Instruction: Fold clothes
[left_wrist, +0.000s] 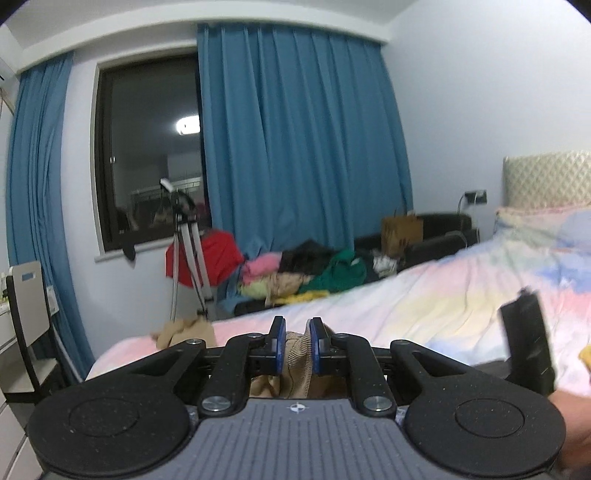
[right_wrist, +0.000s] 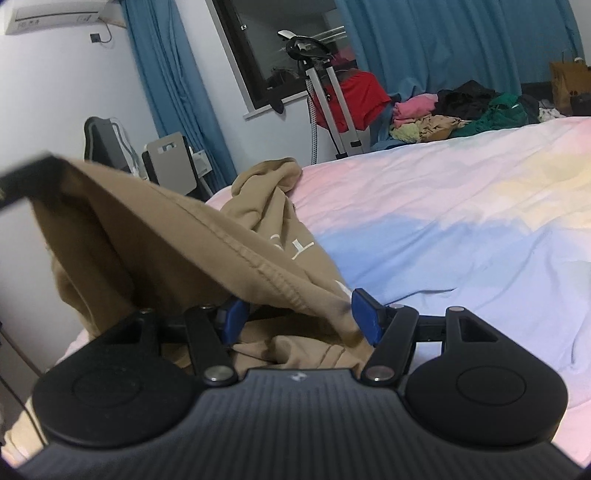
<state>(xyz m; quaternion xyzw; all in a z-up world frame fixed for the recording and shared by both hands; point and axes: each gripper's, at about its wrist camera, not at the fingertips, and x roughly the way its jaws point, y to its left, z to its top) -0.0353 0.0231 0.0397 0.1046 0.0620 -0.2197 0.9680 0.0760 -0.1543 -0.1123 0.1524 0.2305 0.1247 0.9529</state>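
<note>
A tan garment (right_wrist: 166, 240) with pale lettering lies bunched at the corner of the bed (right_wrist: 443, 221), one edge lifted into the air. My left gripper (left_wrist: 297, 325) is shut on a ribbed tan fold (left_wrist: 297, 354) of it, raised above the bed. From the right wrist view the left gripper (right_wrist: 22, 181) shows as a dark blur at the upper left, pulling the stitched edge taut. My right gripper (right_wrist: 295, 306) stands wide, low over the bed. The cloth drapes across and between its blue pads (right_wrist: 364, 314), which do not pinch it. In the left wrist view it is a black blur (left_wrist: 528, 343).
A heap of mixed clothes (left_wrist: 295, 273) covers a dark sofa beyond the bed. A tripod (left_wrist: 184, 251) stands by the window with blue curtains (left_wrist: 295, 147). A chair (left_wrist: 26, 314) is at the left, a paper bag (left_wrist: 402, 229) by the sofa, a headboard (left_wrist: 546, 177) at right.
</note>
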